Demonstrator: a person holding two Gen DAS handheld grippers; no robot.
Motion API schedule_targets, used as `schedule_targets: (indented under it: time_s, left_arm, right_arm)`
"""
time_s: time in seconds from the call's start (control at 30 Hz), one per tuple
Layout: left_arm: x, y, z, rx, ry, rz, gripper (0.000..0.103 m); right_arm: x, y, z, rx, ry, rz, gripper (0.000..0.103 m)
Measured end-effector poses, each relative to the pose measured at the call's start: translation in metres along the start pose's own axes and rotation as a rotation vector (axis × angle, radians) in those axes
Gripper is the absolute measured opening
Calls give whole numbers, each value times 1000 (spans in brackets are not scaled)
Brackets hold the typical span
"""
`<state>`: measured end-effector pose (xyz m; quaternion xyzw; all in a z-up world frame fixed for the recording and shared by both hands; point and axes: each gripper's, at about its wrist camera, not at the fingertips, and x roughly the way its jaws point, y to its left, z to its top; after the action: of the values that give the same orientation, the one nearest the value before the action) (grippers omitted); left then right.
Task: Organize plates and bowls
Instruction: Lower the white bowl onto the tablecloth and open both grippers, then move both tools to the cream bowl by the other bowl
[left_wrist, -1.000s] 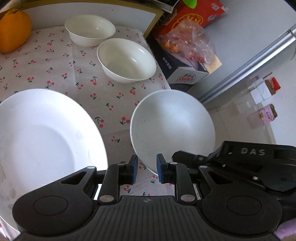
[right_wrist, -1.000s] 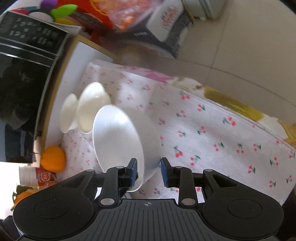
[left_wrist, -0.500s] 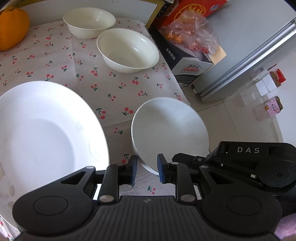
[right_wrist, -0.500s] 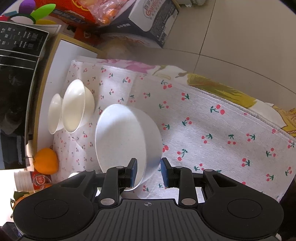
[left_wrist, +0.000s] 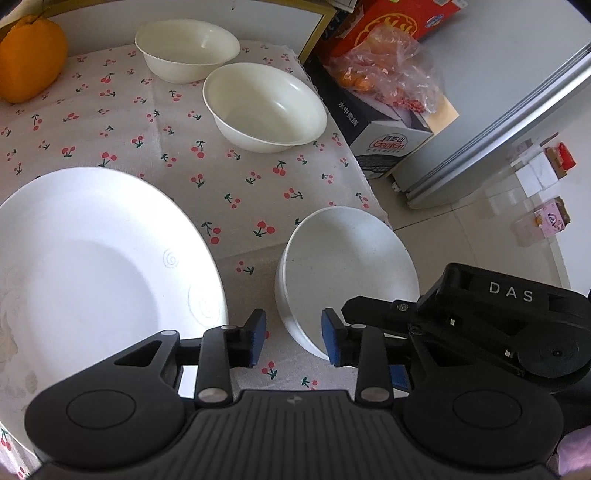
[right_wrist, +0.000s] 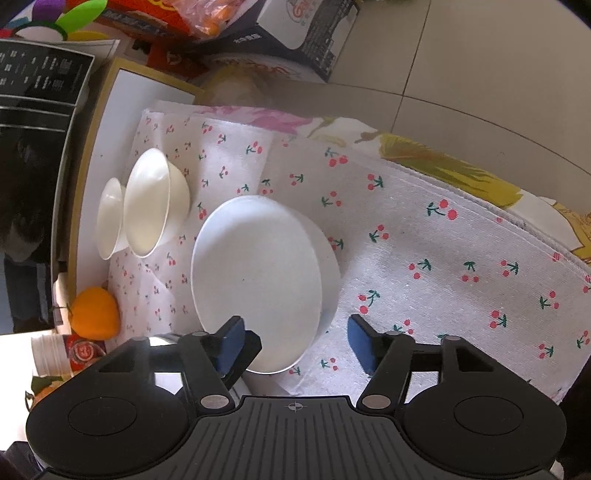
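Observation:
A white bowl (left_wrist: 351, 273) sits upright on the cherry-print cloth (left_wrist: 240, 184) near the table's right edge. My left gripper (left_wrist: 293, 338) straddles its near rim, jaws opening, pads off the wall. My right gripper (right_wrist: 295, 343) straddles the rim of the same bowl (right_wrist: 258, 280) from another side, its jaws also opening, wide and clear of it; its black body (left_wrist: 480, 314) shows in the left wrist view. A large white plate (left_wrist: 96, 266) lies left of the bowl. Two cream bowls (left_wrist: 266, 107) (left_wrist: 186, 48) stand apart at the back.
An orange (left_wrist: 29, 62) rests at the cloth's far left corner. Beyond the table edge stand a cardboard box (left_wrist: 380, 140) topped with a plastic bag of fruit (left_wrist: 384, 62), and a grey fridge (left_wrist: 498, 110). A black appliance (right_wrist: 33, 92) and a paper cup (right_wrist: 51, 354) border the table.
The white bowl was tilted with both grippers shut on its rim; it has come down flat onto the cloth, and both sets of jaws have spread off it.

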<state>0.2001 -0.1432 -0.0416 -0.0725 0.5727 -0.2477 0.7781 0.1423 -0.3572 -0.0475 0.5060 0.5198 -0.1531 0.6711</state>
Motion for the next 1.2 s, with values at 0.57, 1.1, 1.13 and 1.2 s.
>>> schedule_targets:
  time_s: [0.57, 1.1, 1.13, 1.2]
  left_arm:
    - [-12, -7, 8, -9, -26, -34, 77]
    - [-19, 12, 38, -90, -73, -55, 100]
    - [-19, 13, 39, -94, -77, -49, 100]
    - [-16, 16, 44, -106, -84, -36, 100]
  right_arm:
    - [-25, 19, 13, -199, -105, -100, 86]
    - [-27, 45, 35, -304, -164, -56, 86]
    - [-27, 46, 36, -308, -169, -55, 86]
    - [-26, 49, 39, -318, -172, -54, 86]
